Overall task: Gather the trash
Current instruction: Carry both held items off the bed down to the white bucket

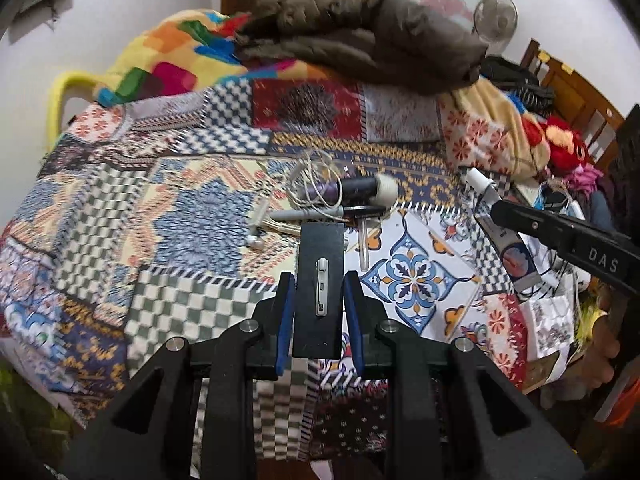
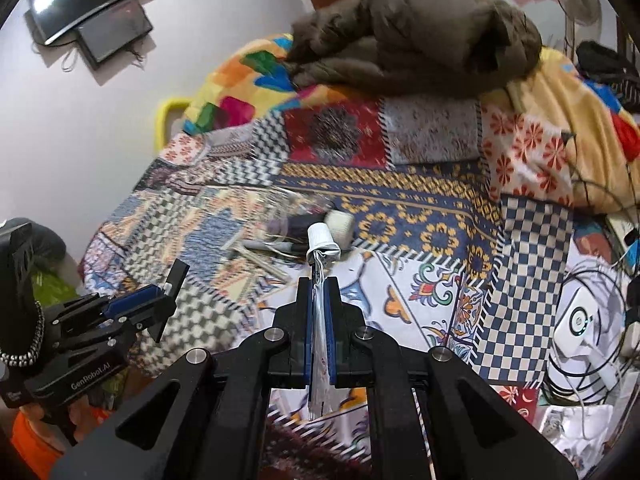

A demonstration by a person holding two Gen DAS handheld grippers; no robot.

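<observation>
Left hand-held gripper [image 1: 319, 300]: jaws narrowed onto a flat black badge [image 1: 320, 280] with a metal pin clasp on its face. Long axis running straight out along the fingers, far end projecting past the tips. Pads [image 1: 286, 320] look to be touching its edges; firmness of grip not clear.

Right hand-held gripper [image 2: 319, 312]: shut tight on a flattened tube [image 2: 320, 276], white cap pointing away, crimped tail hanging below the jaws. Long axis also along the fingers.

Both held clear above the bed [image 1: 208, 312]. No bin or bag visible in either view, so direction of the drop-off cannot be told.

Remaining clutter [image 1: 320, 200] on the bed, just beyond the left tips: tangled white cable, a dark roll with a white end, a pen, a clear stick. Pen and roll lying roughly left-right, across the finger line. Left side nearer to the pile, right side off to its right. Judgement: both loads need dropping before another pick.

Surface: soft patchwork bedspread. Far end: brown jacket [image 1: 360, 40], bright blanket [image 1: 172, 52]. Right: wires, papers. White wall, fan, wooden headboard.
</observation>
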